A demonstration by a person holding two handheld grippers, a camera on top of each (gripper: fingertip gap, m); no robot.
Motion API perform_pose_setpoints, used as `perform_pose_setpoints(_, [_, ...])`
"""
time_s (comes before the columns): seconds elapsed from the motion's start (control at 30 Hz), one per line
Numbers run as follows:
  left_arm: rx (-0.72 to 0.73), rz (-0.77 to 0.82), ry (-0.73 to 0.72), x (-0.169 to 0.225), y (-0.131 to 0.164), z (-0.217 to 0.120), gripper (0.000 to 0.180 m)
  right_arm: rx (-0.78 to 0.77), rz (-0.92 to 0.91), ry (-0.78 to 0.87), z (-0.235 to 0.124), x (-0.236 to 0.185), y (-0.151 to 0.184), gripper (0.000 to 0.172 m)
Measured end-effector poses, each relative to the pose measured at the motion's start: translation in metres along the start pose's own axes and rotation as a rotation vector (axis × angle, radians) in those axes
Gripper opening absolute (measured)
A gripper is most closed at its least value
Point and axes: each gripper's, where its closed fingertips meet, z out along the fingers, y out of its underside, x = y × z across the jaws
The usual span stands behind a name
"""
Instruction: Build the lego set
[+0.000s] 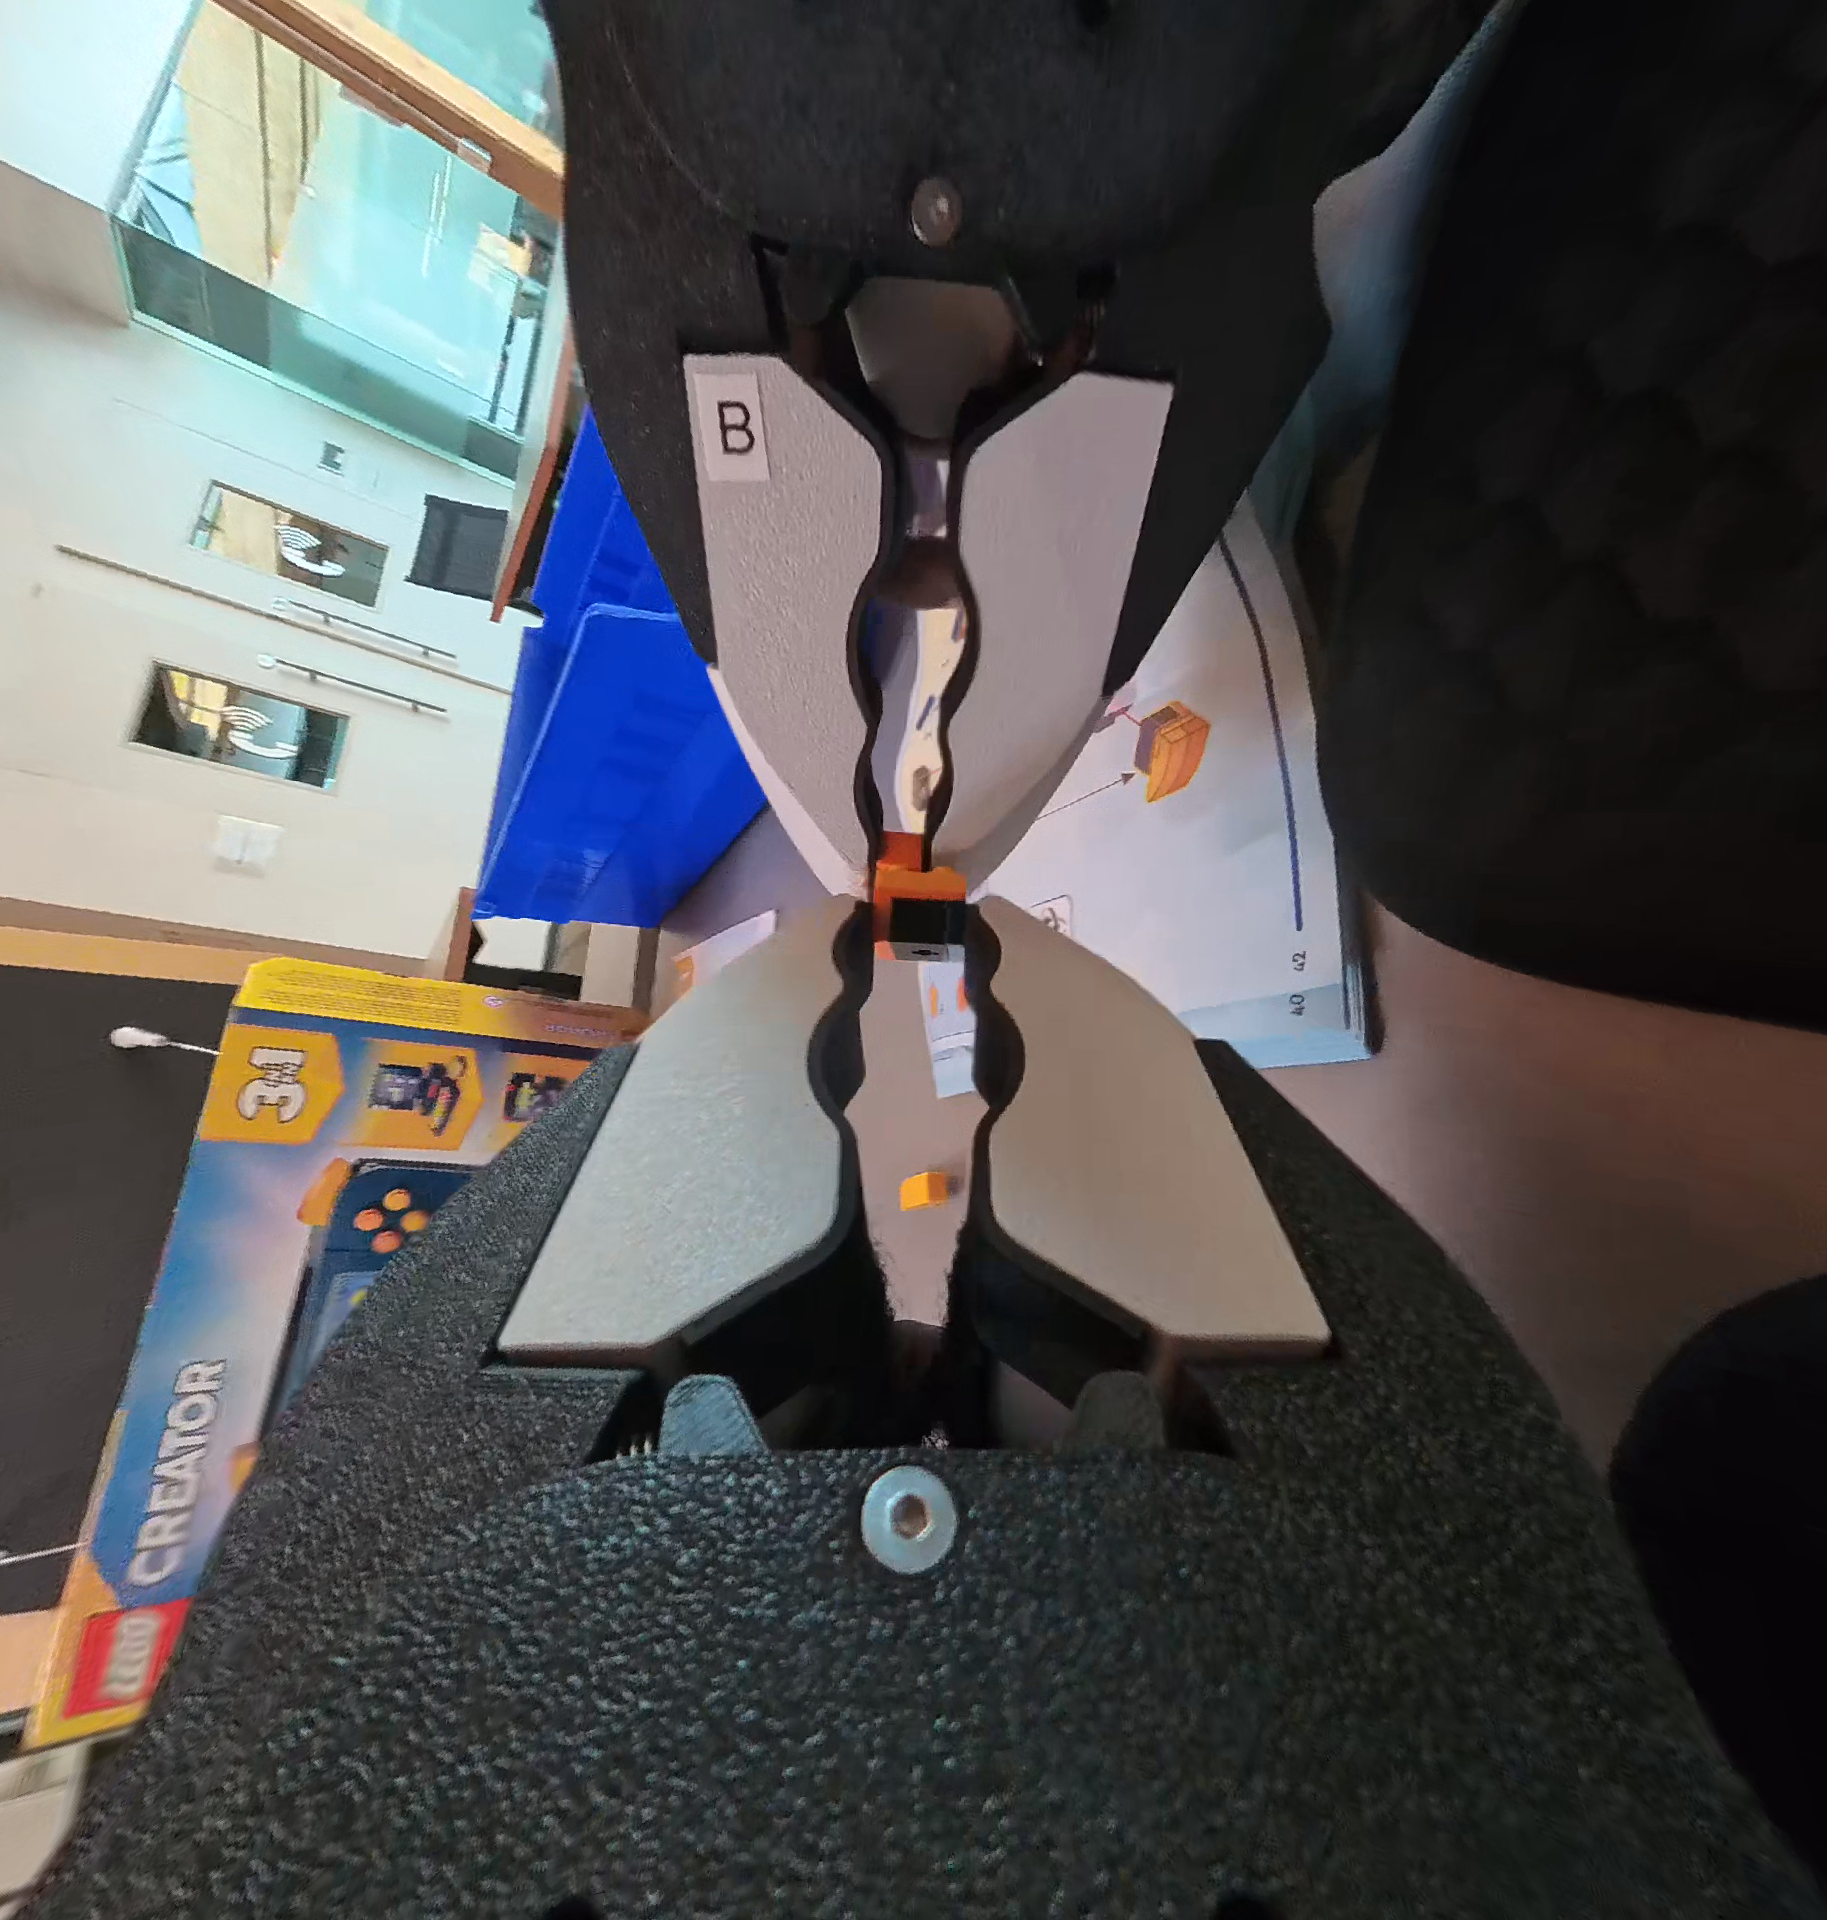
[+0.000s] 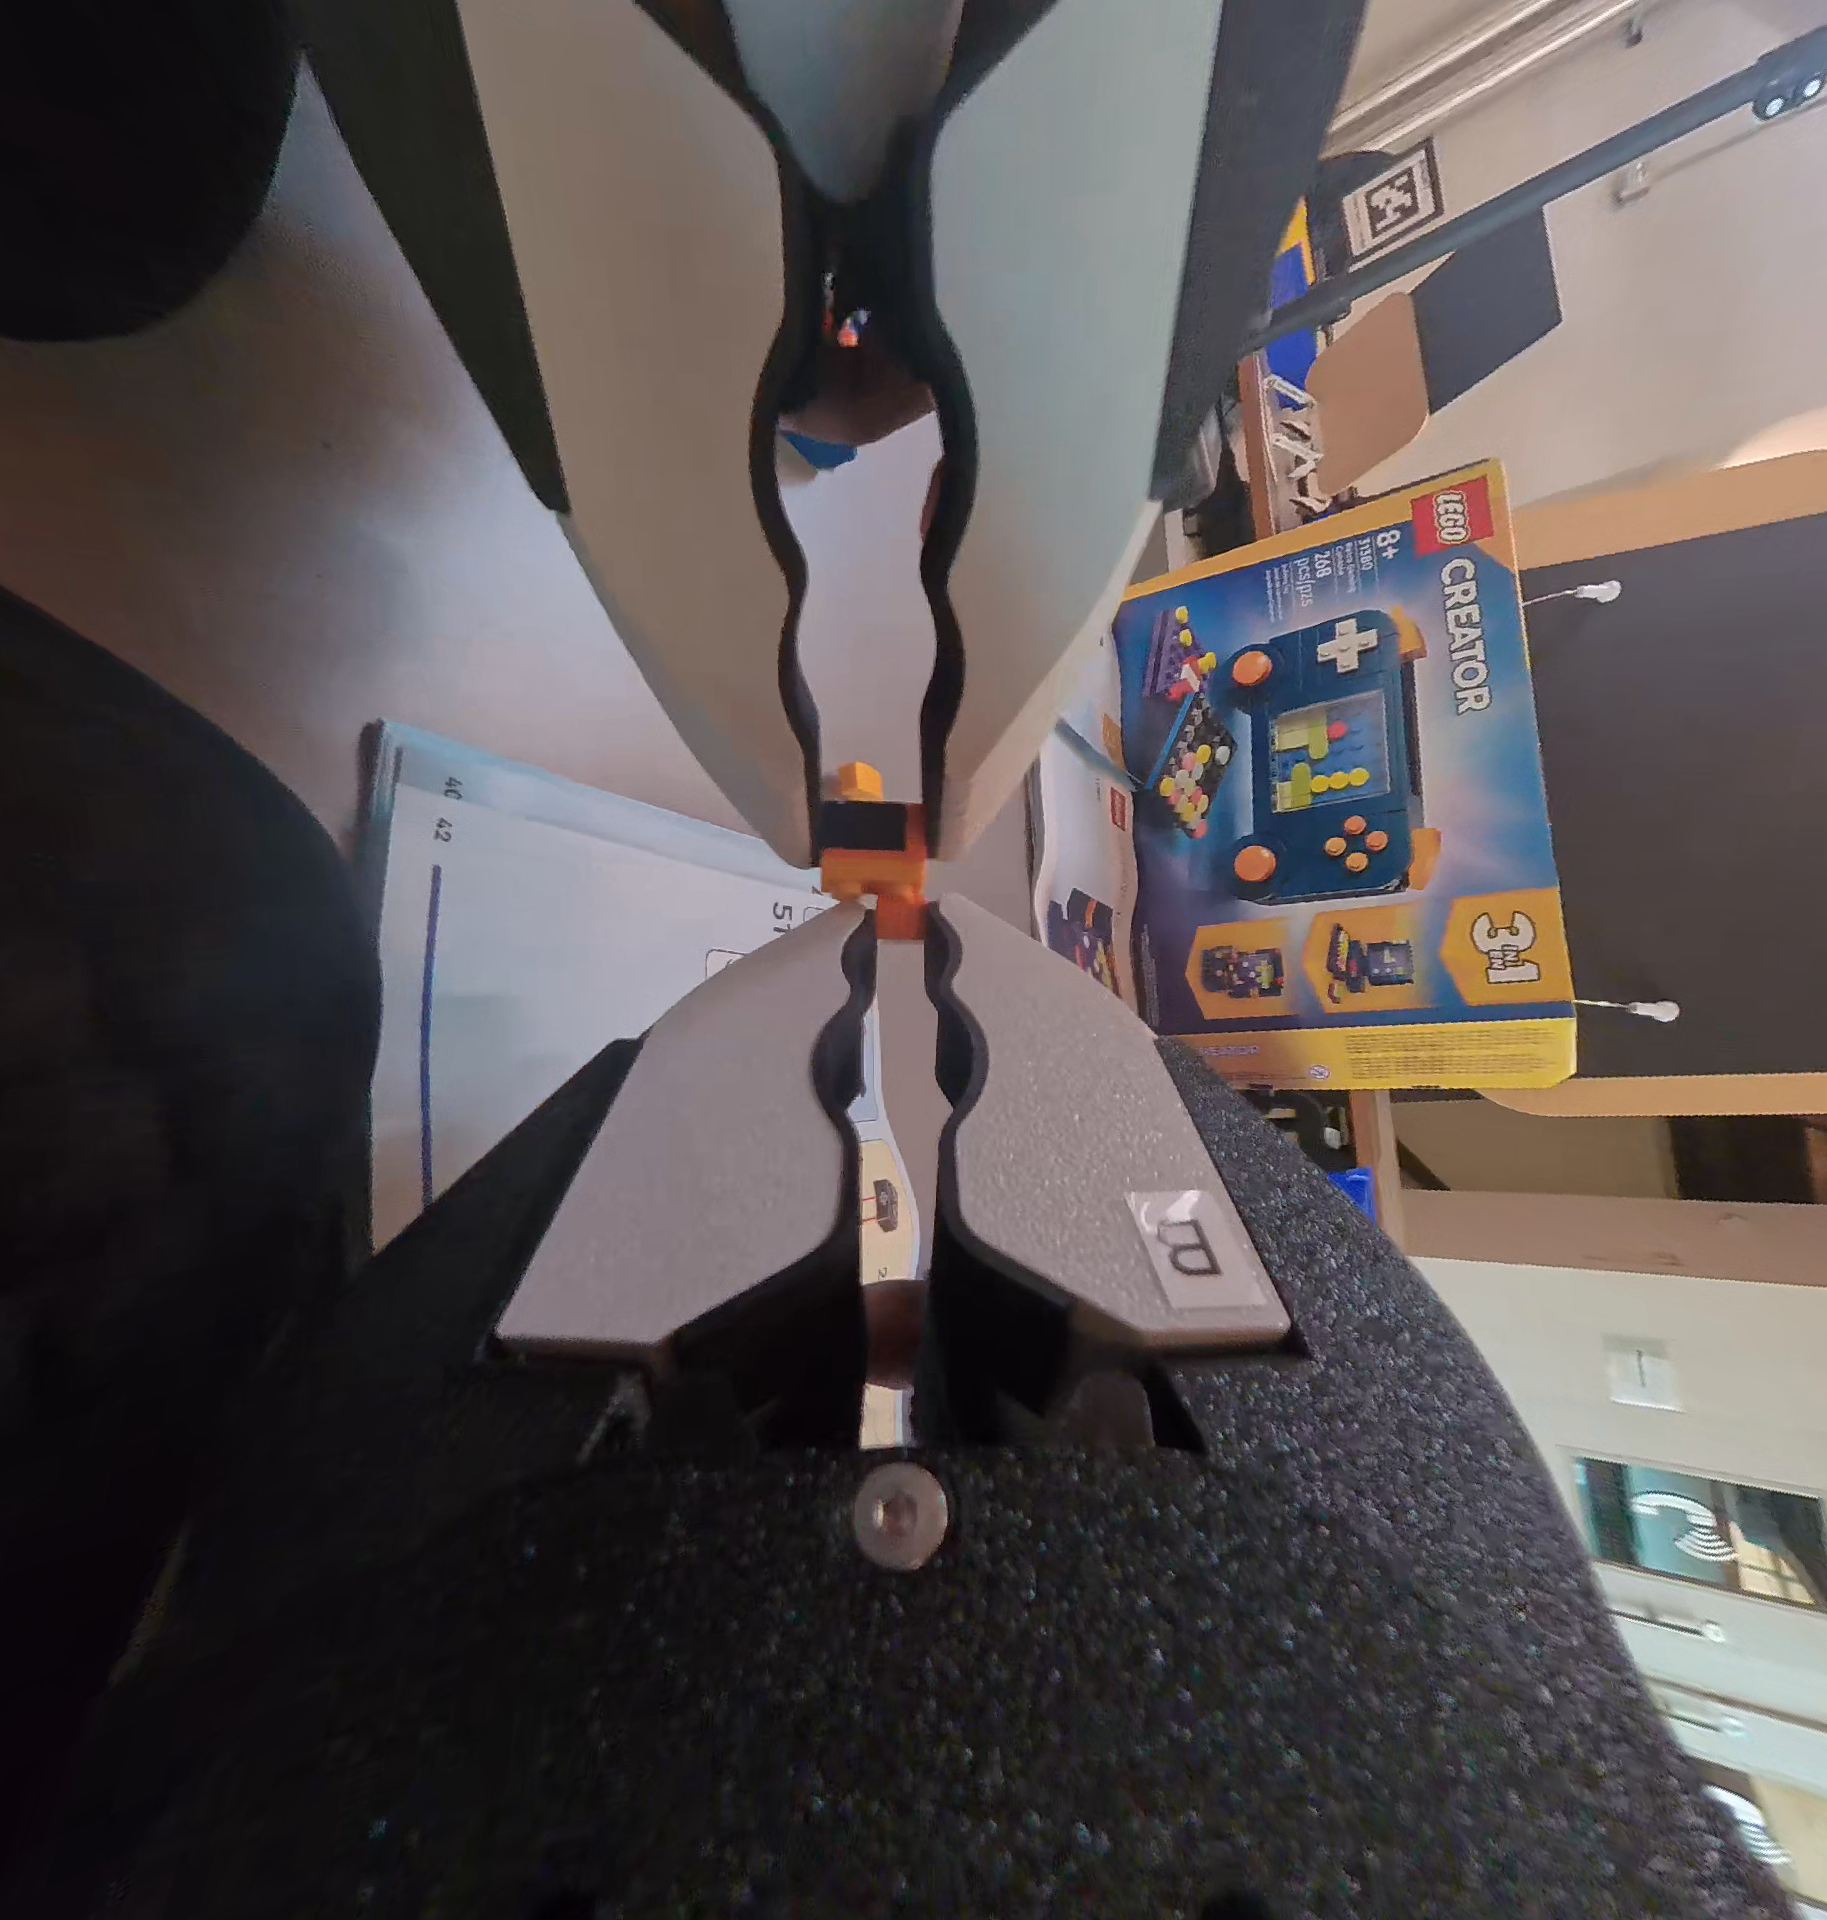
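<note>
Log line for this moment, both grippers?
left gripper: shut on black-and-orange brick piece | right gripper: shut on small orange brick | pieces touching, tip to tip | below: open instruction booklet

Glossy plastic brick (pebbled claw)

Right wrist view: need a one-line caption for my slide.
Two grippers meet tip to tip: right gripper pinches an orange brick, left gripper the joined black-and-orange block.
</note>
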Motion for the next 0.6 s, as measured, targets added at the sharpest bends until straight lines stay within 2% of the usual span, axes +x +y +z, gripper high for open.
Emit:
perform_pose_setpoints(0.1, [0.026, -0.041, 0.019, 0.001, -0.001, 0.002, 0.016, 0.023, 0.035, -0.006, -0.002, 0.002, -0.003, 0.008])
perform_pose_setpoints(0.23, [0.006, 0.001, 0.02, 0.004, 0.0, 0.006, 0.016, 0.0, 0.004, -0.024, -0.001, -0.002, 0.0, 0.008])
perform_pose_setpoints(0.47, [0.025, 0.255, -0.2, -0.015, -0.016, 0.001, 0.015, 0.083, -0.078, 0.136, -0.016, 0.02, -0.013, 0.007])
perform_pose_setpoints(0.6, [0.048, 0.233, -0.219, -0.019, -0.02, 0.001, 0.015, 0.094, -0.11, 0.184, -0.019, 0.025, -0.016, 0.007])
